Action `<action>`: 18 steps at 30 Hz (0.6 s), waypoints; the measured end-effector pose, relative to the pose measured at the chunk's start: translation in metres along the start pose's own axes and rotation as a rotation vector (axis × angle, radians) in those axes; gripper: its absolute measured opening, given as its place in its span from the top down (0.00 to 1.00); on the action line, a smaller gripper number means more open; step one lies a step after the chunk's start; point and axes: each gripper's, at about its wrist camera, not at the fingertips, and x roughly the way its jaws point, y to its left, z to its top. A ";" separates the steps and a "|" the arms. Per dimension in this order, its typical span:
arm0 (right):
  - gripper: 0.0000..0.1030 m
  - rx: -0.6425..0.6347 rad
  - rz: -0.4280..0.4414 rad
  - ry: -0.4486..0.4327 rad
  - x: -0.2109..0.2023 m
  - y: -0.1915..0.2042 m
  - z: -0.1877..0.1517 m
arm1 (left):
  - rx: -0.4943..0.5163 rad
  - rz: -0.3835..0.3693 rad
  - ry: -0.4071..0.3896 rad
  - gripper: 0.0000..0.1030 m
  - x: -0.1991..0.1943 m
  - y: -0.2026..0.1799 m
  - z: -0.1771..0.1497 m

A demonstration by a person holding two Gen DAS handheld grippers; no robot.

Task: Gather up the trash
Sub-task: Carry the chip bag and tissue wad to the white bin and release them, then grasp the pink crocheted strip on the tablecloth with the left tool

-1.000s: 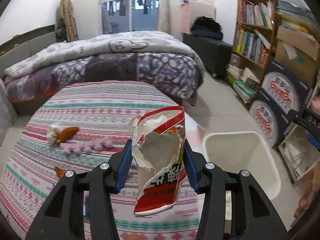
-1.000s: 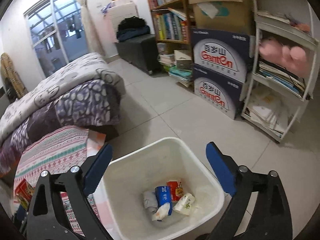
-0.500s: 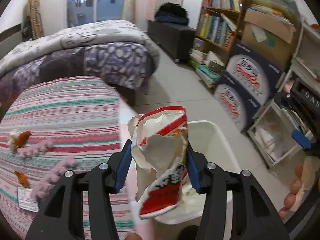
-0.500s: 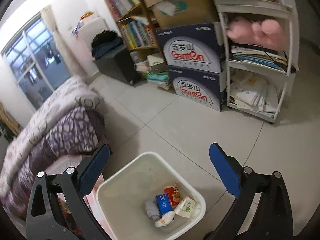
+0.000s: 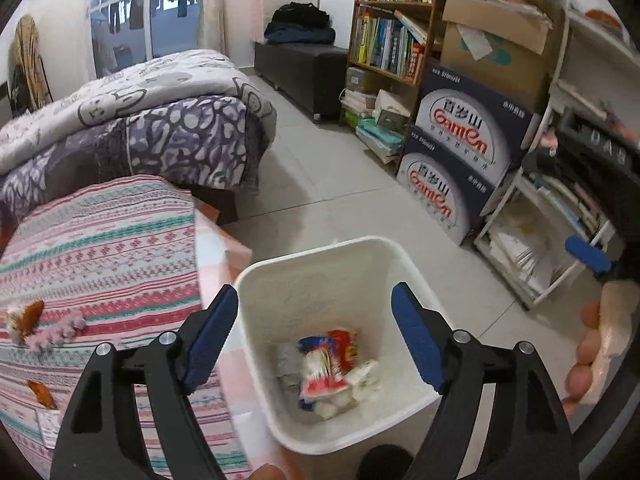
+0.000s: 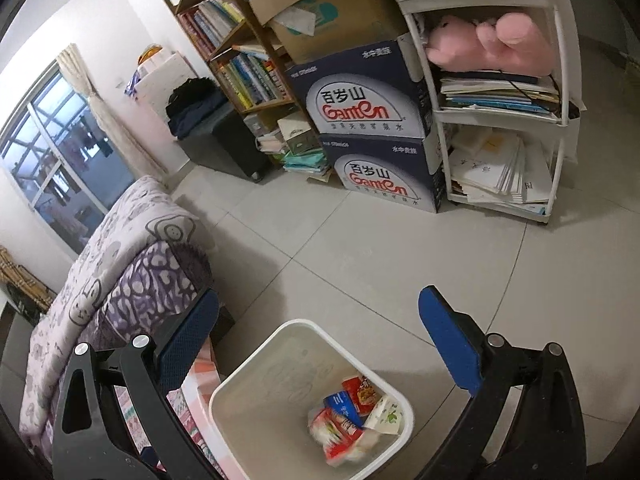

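Observation:
A white trash bin stands on the floor beside the table; it also shows in the right wrist view. The torn red and white snack bag lies inside it on other wrappers, and shows in the right wrist view too. My left gripper is open and empty right above the bin. My right gripper is open and empty, higher above the bin. Small scraps and a pink strip lie on the striped tablecloth.
A bed with a purple quilt stands behind the table. Bookshelves, blue water boxes and a white rack of papers line the right wall. Tiled floor lies between them and the bin.
My left gripper swung right from the table to over the bin, opened, and the snack bag dropped into the bin. My right gripper rose and drew back.

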 end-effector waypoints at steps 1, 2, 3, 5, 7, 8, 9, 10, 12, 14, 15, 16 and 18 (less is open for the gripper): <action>0.07 -0.015 0.003 0.010 0.001 0.004 -0.003 | 0.006 0.011 0.007 0.24 0.001 0.004 -0.003; 0.07 -0.031 0.006 0.021 0.003 0.009 -0.006 | 0.007 0.024 0.018 0.24 0.002 0.010 -0.006; 0.07 -0.047 0.008 0.032 0.004 0.013 -0.009 | 0.005 0.031 0.026 0.23 0.002 0.015 -0.008; 0.07 -0.089 0.013 0.059 0.009 0.025 -0.018 | -0.009 0.055 0.054 0.22 0.005 0.032 -0.014; 0.07 -0.134 0.020 0.089 0.014 0.038 -0.028 | -0.019 0.079 0.085 0.21 0.009 0.047 -0.020; 0.07 -0.162 0.022 0.104 0.016 0.046 -0.035 | -0.023 0.093 0.102 0.21 0.011 0.055 -0.022; 0.07 -0.182 0.024 0.114 0.018 0.052 -0.040 | -0.029 0.116 0.124 0.20 0.013 0.067 -0.026; 0.07 -0.201 0.026 0.123 0.018 0.057 -0.045 | -0.032 0.127 0.136 0.20 0.015 0.074 -0.028; 0.07 -0.249 0.033 0.144 0.021 0.070 -0.056 | -0.037 0.154 0.173 0.19 0.019 0.091 -0.034; 0.07 -0.301 0.035 0.163 0.023 0.083 -0.067 | -0.043 0.179 0.206 0.19 0.022 0.108 -0.040; 0.07 -0.324 0.036 0.172 0.024 0.089 -0.072 | -0.049 0.191 0.225 0.19 0.025 0.118 -0.044; 0.07 -0.348 0.036 0.181 0.026 0.095 -0.078 | -0.055 0.200 0.242 0.19 0.027 0.126 -0.047; 0.07 -0.379 0.036 0.194 0.027 0.104 -0.086 | -0.065 0.217 0.274 0.19 0.031 0.141 -0.053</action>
